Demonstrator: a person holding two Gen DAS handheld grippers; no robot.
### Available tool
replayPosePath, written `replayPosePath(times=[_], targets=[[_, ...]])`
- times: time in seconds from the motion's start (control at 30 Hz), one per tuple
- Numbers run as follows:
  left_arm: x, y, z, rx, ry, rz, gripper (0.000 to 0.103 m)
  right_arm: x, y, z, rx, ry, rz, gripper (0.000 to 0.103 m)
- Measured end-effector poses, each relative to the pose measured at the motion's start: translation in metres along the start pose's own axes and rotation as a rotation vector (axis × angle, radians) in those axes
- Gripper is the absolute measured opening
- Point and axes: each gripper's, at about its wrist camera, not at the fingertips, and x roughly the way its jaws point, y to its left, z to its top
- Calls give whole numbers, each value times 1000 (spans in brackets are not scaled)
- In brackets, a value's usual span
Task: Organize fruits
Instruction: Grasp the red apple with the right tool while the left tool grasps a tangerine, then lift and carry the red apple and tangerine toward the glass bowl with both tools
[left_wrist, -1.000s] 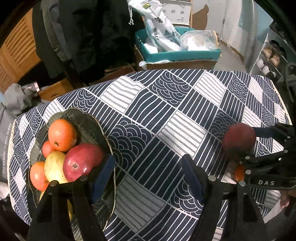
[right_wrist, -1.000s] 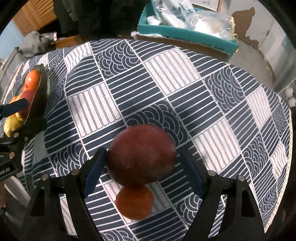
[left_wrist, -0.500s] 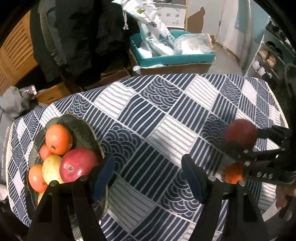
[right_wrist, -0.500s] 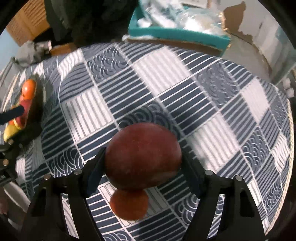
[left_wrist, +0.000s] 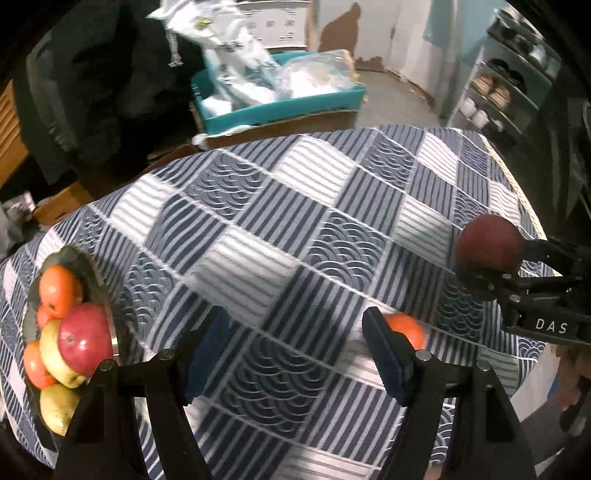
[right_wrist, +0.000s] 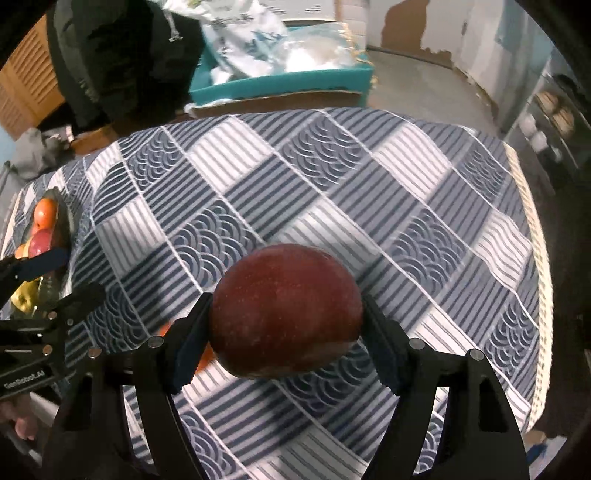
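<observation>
Your right gripper (right_wrist: 286, 325) clamps the apple (right_wrist: 286, 314) mid-frame, above the cloth (right_wrist: 332, 192); a loose pinch could drop it. Your left gripper (left_wrist: 295, 350) gapes empty. The bowl (left_wrist: 94, 269), lower left, is heaped, so fruit may roll off.

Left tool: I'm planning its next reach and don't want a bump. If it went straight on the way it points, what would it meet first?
Probably the patterned tablecloth: nothing lies between the open left tool fingers. The orange sits just beyond its right finger, off the line, though depth is unclear.
</observation>
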Motion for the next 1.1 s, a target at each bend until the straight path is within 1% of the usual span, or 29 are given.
replayPosePath(times=[0.17, 0.37, 0.53, 0.7, 0.8, 0.87, 1.0, 1.03, 1.1], targets=[[5, -22, 0, 38, 12, -29, 76, -8, -20, -14, 33, -2, -28, 77], [20, -42, -5, 58, 56, -61, 76, -9, -38, -30, 66, 11, -40, 77], [33, -53, -11, 74, 89, -67, 76, -11, -47, -34, 87, 11, -40, 77], [40, -57, -15, 74, 102, -73, 75, -9, -50, -35, 92, 14, -34, 77], [41, -57, -16, 64, 104, -98, 70, -9, -50, -35, 91, 14, -30, 77], [41, -57, -16, 59, 104, -119, 62, -9, -49, -35, 89, 14, -27, 77], [43, -62, -17, 69, 117, -152, 52, -7, -48, -35, 86, 17, -24, 77], [43, -64, -17, 72, 121, -163, 48, -7, -48, -35, 86, 18, -24, 77], [42, -66, -18, 82, 118, -159, 47, -7, -48, -35, 88, 19, -23, 77]])
